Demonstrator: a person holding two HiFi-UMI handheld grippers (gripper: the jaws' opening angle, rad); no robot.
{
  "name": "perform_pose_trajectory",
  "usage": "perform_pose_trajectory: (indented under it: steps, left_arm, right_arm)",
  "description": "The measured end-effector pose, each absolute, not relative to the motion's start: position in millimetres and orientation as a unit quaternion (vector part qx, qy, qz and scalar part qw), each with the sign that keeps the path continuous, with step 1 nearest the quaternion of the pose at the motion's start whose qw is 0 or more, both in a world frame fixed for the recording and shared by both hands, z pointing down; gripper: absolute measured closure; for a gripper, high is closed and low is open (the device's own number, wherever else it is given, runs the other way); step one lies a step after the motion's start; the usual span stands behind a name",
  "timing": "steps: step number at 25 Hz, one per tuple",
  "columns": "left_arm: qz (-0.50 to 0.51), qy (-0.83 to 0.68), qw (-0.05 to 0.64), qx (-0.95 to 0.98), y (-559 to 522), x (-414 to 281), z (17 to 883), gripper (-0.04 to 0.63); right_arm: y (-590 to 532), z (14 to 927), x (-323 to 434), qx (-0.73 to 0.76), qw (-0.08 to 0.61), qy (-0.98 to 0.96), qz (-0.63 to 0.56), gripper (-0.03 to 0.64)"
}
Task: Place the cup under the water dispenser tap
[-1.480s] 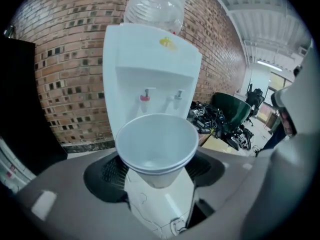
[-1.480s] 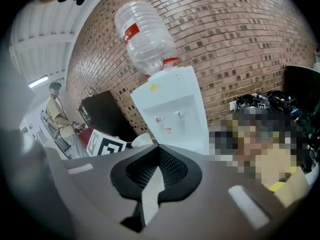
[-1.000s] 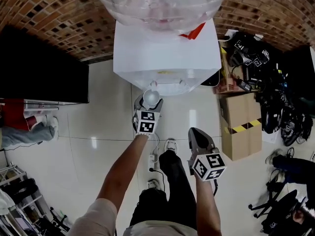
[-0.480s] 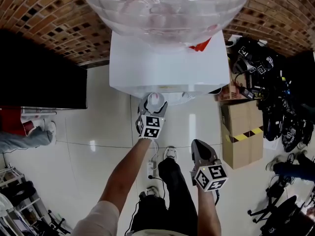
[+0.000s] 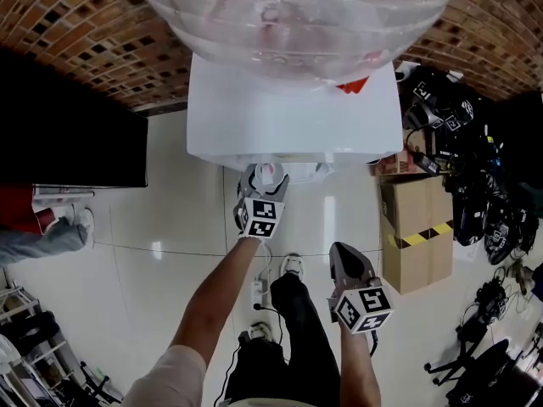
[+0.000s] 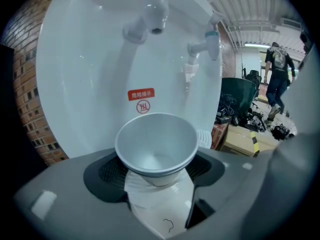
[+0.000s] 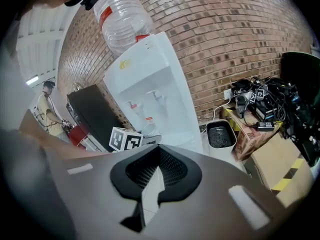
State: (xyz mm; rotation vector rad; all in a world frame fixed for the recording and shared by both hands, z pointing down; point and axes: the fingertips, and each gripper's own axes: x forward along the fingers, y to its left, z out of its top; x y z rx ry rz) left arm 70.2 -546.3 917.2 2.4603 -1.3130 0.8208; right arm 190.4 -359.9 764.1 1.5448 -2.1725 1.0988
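Note:
A white paper cup (image 6: pixel 156 144) stands upright between the jaws of my left gripper (image 6: pixel 157 171), which is shut on its lower part. The cup sits below and just in front of the red-capped tap (image 6: pixel 152 11); the blue tap (image 6: pixel 207 39) is further right. From the head view, the cup (image 5: pixel 268 174) and left gripper (image 5: pixel 261 185) are at the front edge of the white water dispenser (image 5: pixel 293 117), under its big clear bottle (image 5: pixel 297 15). My right gripper (image 5: pixel 346 261) hangs back lower right, shut and empty (image 7: pixel 150 184).
A cardboard box (image 5: pixel 416 227) and a heap of cables and gear (image 5: pixel 475 168) lie right of the dispenser. A black cabinet (image 5: pixel 68 125) stands left. A power strip (image 5: pixel 261 291) lies on the floor by the person's feet. A small heater (image 7: pixel 220 134) sits beside the dispenser.
My left gripper has carried the cup forward and down, closer in against the dispenser's front under the taps. The right gripper has sunk slightly.

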Motion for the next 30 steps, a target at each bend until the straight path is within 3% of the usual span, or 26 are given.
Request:
perform_pose_trajectory:
  steps: [6, 11, 20, 23, 27, 30]
  left_arm:
    - [0.286, -0.444, 0.120, 0.841, -545.0, 72.3, 923.7, 0.239]
    - [0.275, -0.437, 0.140, 0.845, -538.0, 75.5, 927.1, 0.144]
    - [0.237, -0.469, 0.199, 0.827, -487.9, 45.2, 885.0, 0.149]
    - [0.206, -0.472, 0.239, 0.823, -462.4, 30.5, 854.4, 0.169]
    - [0.176, -0.479, 0.257, 0.821, -437.6, 10.6, 797.6, 0.261]
    - [0.156, -0.486, 0.266, 0.818, -416.1, -10.1, 751.4, 0.366]
  right_arm:
    - [-363.0, 765.3, 188.5, 0.529, 0.129, -0.749, 0.376, 0.617]
    - [-364.3, 763.2, 188.2, 0.529, 0.128, -0.749, 0.377, 0.617]
    - [-368.6, 745.5, 182.7, 0.527, 0.122, -0.755, 0.369, 0.617]
    - [-369.6, 728.5, 175.7, 0.522, 0.123, -0.761, 0.364, 0.617]
    - [-372.5, 694.1, 169.6, 0.518, 0.121, -0.772, 0.348, 0.617]
    - [-365.9, 663.5, 158.7, 0.516, 0.117, -0.779, 0.337, 0.617]
